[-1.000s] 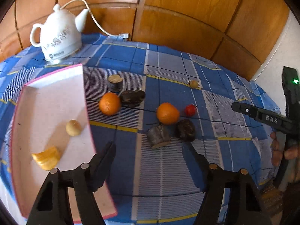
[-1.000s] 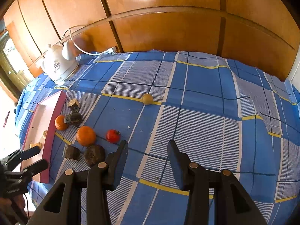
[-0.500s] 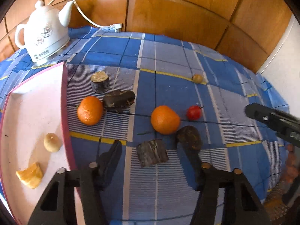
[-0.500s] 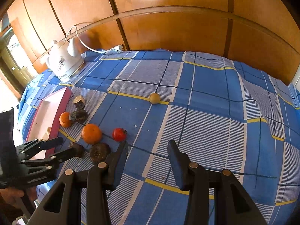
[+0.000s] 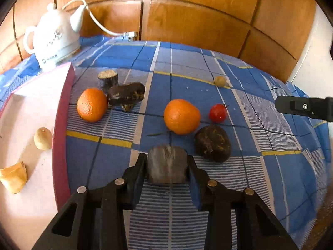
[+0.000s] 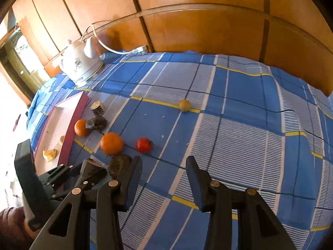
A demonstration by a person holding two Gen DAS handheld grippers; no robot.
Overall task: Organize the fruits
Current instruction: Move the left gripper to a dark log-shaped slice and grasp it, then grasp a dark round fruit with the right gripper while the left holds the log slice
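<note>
My left gripper (image 5: 167, 162) is low over the checked cloth. Its jaws are closing, and both pads touch the sides of a dark cut chunk (image 5: 167, 167) that rests on the cloth. Just beyond the chunk lie a dark round fruit (image 5: 212, 142), an orange (image 5: 181, 116) and a small red tomato (image 5: 217, 113). A second orange (image 5: 91, 104), a dark long piece (image 5: 126, 95) and a cut stub (image 5: 107, 78) sit by the pink tray (image 5: 62, 125). My right gripper (image 6: 164, 166) hangs open over bare cloth, holding nothing.
The tray holds a tan ball (image 5: 43, 138) and an orange wedge (image 5: 13, 179). A white kettle (image 5: 56, 41) with its cord stands at the back left. A lone tan ball (image 6: 184, 105) lies mid-cloth. Wooden panels back the table.
My left gripper has dropped and moved forward to the dark chunk, and its jaws have narrowed from wide apart to touching it. The right gripper has hardly moved.
</note>
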